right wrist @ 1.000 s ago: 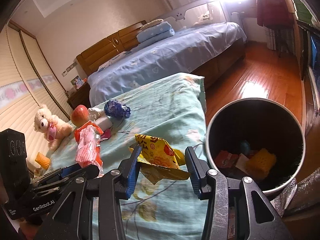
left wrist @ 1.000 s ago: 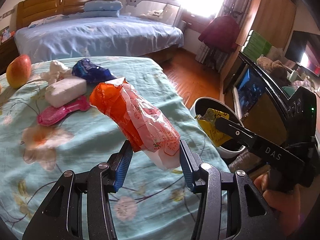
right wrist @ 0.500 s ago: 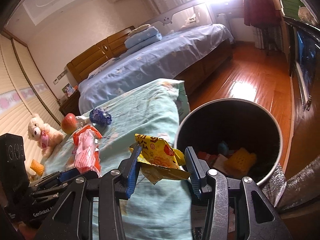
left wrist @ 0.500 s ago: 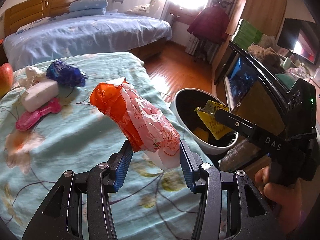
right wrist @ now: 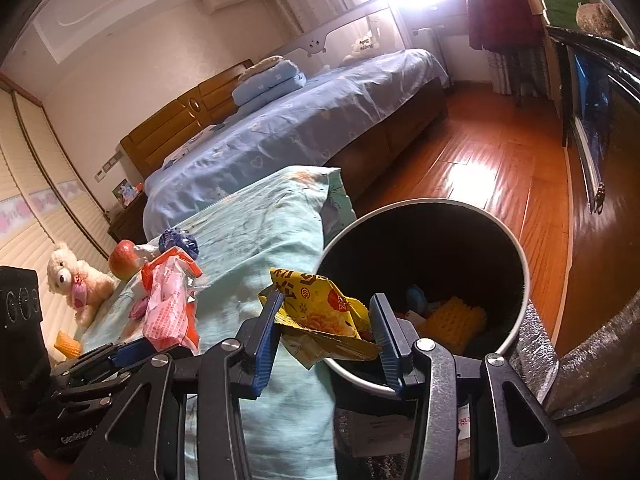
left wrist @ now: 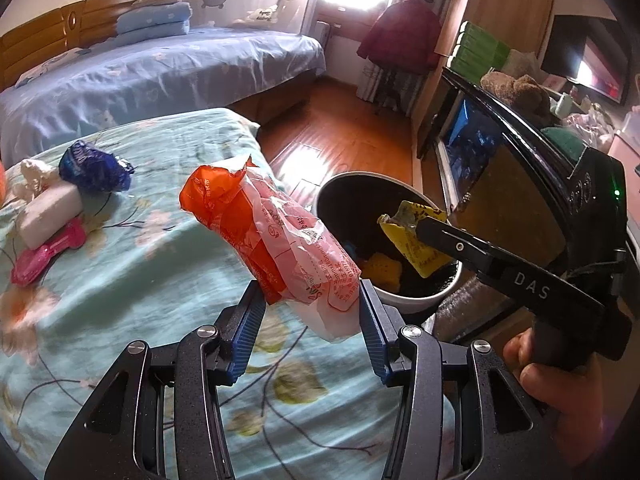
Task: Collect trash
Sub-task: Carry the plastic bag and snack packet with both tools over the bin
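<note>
My left gripper is shut on an orange and pink plastic wrapper, held above the teal floral bedspread. My right gripper is shut on a crumpled yellow snack wrapper and holds it over the near rim of the round trash bin. In the left wrist view the right gripper holds the yellow wrapper above the bin. The bin holds a yellow sponge-like piece and other scraps. A blue crumpled wrapper lies on the bedspread.
A white block, a pink plastic item and a white crumpled piece lie on the bedspread. An apple and a teddy bear sit further back. A blue bed, wooden floor and dark cabinet surround the bin.
Both grippers moved toward the bin with their wrappers. The yellow wrapper went from above the bedspread to over the bin's near rim. The orange wrapper is closer to the bin.
</note>
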The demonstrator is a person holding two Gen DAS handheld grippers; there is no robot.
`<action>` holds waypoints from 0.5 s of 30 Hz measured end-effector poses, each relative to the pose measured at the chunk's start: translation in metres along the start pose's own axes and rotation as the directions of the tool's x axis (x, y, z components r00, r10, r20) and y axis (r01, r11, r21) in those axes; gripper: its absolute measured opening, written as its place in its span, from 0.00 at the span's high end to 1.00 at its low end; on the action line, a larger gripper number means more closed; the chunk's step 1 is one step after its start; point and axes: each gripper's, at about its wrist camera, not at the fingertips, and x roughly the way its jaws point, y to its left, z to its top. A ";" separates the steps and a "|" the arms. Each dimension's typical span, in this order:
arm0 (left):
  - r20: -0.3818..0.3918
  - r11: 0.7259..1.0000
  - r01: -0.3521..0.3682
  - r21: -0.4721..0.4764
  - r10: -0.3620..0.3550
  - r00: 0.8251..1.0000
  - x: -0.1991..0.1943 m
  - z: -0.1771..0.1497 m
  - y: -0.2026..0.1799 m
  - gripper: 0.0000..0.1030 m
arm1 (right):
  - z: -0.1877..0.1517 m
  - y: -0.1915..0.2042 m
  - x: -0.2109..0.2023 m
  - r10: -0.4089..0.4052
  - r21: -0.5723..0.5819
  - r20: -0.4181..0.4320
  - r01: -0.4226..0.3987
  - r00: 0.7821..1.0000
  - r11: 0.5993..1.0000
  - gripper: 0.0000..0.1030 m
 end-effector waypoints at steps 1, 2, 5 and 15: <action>-0.001 1.000 0.001 0.002 -0.001 1.000 0.001 0.001 0.000 0.55 | 0.000 -0.002 0.000 -0.003 0.002 0.000 0.003 1.000 1.000 0.56; -0.002 1.000 0.003 0.005 -0.003 1.000 0.002 0.002 -0.002 0.55 | 0.001 -0.003 0.000 -0.005 0.003 0.000 0.005 1.000 1.000 0.56; -0.004 1.000 0.007 0.015 -0.007 1.000 0.006 0.005 -0.007 0.55 | 0.002 -0.007 0.001 -0.012 0.009 0.002 0.012 1.000 1.000 0.56; -0.017 0.999 0.027 0.035 -0.026 1.000 0.021 0.012 -0.021 0.55 | 0.010 -0.023 0.001 -0.045 0.022 0.009 0.044 0.999 0.999 0.56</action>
